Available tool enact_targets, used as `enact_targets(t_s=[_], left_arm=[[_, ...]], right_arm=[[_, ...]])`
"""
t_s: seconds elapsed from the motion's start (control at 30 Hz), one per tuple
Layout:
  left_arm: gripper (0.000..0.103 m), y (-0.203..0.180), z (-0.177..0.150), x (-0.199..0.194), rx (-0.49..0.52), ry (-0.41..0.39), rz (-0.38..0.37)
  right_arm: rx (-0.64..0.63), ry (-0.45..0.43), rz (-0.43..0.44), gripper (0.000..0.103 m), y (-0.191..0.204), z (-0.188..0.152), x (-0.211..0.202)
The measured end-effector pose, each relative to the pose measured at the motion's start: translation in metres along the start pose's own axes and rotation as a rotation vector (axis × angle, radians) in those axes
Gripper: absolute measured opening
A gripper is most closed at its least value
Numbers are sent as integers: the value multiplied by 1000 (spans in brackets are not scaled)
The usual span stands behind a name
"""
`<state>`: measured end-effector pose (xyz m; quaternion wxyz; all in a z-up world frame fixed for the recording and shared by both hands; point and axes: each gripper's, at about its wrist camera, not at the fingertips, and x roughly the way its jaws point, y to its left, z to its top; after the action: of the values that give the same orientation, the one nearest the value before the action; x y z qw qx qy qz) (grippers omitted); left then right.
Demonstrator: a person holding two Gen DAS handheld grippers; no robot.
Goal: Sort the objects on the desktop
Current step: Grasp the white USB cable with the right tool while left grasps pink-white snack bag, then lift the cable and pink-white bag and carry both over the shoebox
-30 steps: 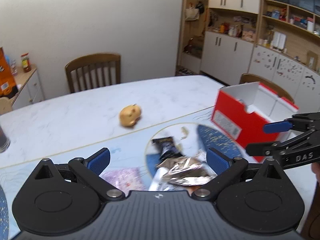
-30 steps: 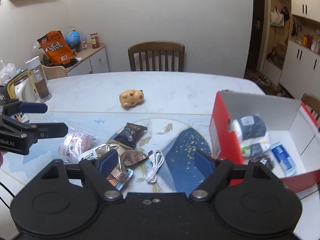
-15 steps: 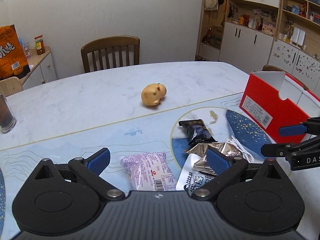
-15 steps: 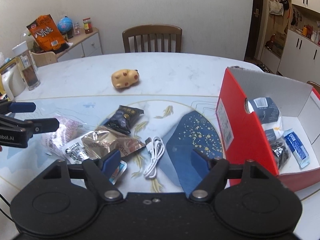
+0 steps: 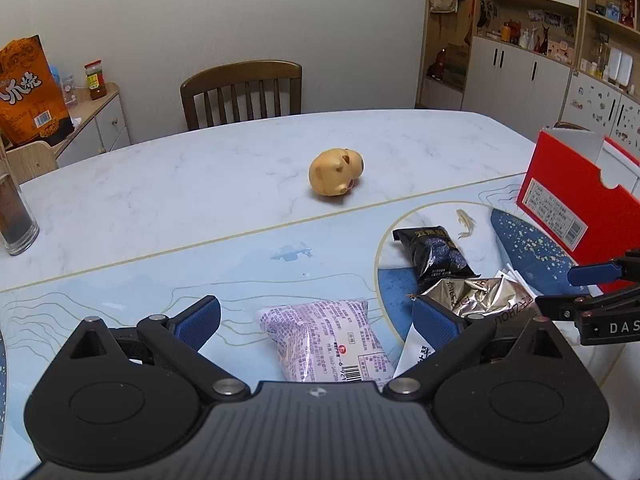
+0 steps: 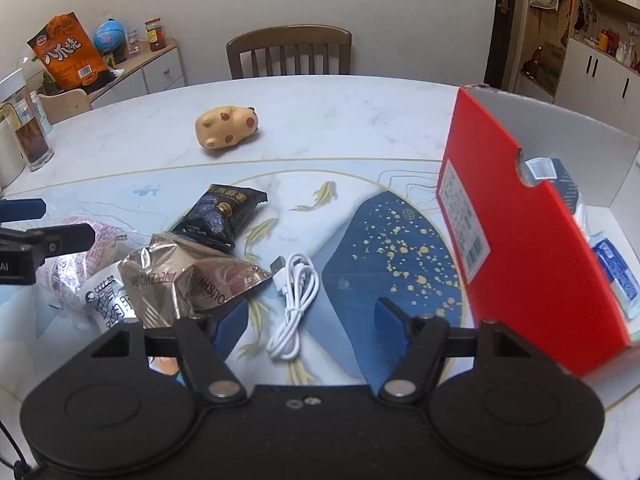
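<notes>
My left gripper stands open low over a pink snack packet that lies between its blue pads without touching them. My right gripper is open with its jaws closing, straddling a coiled white USB cable on the mat; the pads do not press it. A crumpled gold foil packet, a white packet and a black snack packet lie beside it. A yellow pig toy sits farther back. The red box at the right holds several packets.
A wooden chair stands behind the marble table. A glass sits at the far left edge. A side cabinet with an orange bag is at the back left. Cupboards line the right wall.
Both grippers have sunk toward the table and the objects look larger. The left view swung from the foil packet to the pink packet. The right jaws have narrowed over the cable.
</notes>
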<state>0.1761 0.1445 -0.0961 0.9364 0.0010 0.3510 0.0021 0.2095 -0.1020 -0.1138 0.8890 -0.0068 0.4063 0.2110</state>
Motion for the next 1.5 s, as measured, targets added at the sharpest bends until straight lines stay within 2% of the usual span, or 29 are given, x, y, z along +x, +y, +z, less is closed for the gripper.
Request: enact_targets(t_s=[0.13, 0.37, 0.83, 0.93, 1.17, 1.23, 1.33, 1.43, 1.5], left_arm=[[102, -1, -3, 6, -4, 14, 6], [102, 2, -7, 16, -4, 42, 3], [100, 8, -20, 30, 3, 75, 28], [94, 10, -21, 32, -7, 84, 14], [71, 9, -19, 32, -5, 90, -1], [68, 9, -18, 32, -5, 91, 0], [60, 9, -17, 32, -2, 93, -1], [57, 11, -15, 32, -16, 100, -9], [55, 12, -14, 32, -20, 105, -16]], right_arm=[[2, 8, -12, 62, 1, 0, 7], [6, 29, -34, 55, -1, -2, 17], [14, -20, -70, 56, 3, -4, 21], [16, -20, -73, 53, 4, -4, 21], [17, -20, -72, 30, 5, -3, 20], [9, -19, -70, 23, 7, -4, 19], [7, -19, -72, 20, 8, -4, 18], [7, -13, -71, 12, 9, -4, 18], [7, -10, -72, 11, 9, -3, 17]])
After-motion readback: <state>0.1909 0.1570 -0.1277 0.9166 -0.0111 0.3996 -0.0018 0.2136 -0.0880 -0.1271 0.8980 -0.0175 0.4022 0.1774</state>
